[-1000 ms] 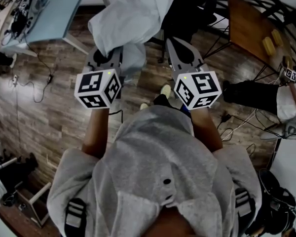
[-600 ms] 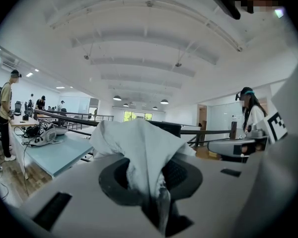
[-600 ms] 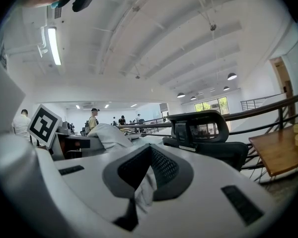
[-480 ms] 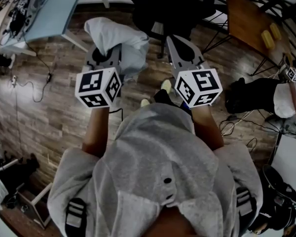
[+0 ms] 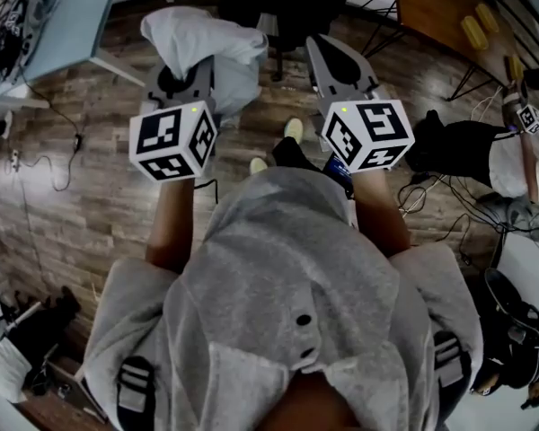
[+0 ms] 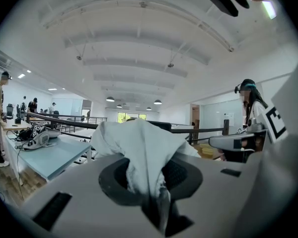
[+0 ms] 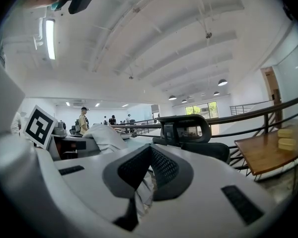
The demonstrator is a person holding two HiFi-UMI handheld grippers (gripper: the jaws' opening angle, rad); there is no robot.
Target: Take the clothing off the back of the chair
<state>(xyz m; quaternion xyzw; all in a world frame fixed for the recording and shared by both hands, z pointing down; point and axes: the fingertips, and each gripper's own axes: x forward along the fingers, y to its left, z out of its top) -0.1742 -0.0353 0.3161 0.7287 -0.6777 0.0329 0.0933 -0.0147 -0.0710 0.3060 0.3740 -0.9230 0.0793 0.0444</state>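
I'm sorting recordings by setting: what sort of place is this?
Probably an open-plan office or lab, perhaps on an upper level: a desk with gear on it, an office chair, and a railing along the edge.

Grey hoodie (image 5: pixel 287 259) (dark eyelets (image 5: pixel 303 320)); black straps (image 5: pixel 136 389); left gripper (image 5: pixel 184 72), right gripper (image 5: pixel 328 52): grey, marker-cubed.

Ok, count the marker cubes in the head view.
3. One cube on the left gripper; one on the right gripper; a small third by the person at the right edge. Others may be hidden.
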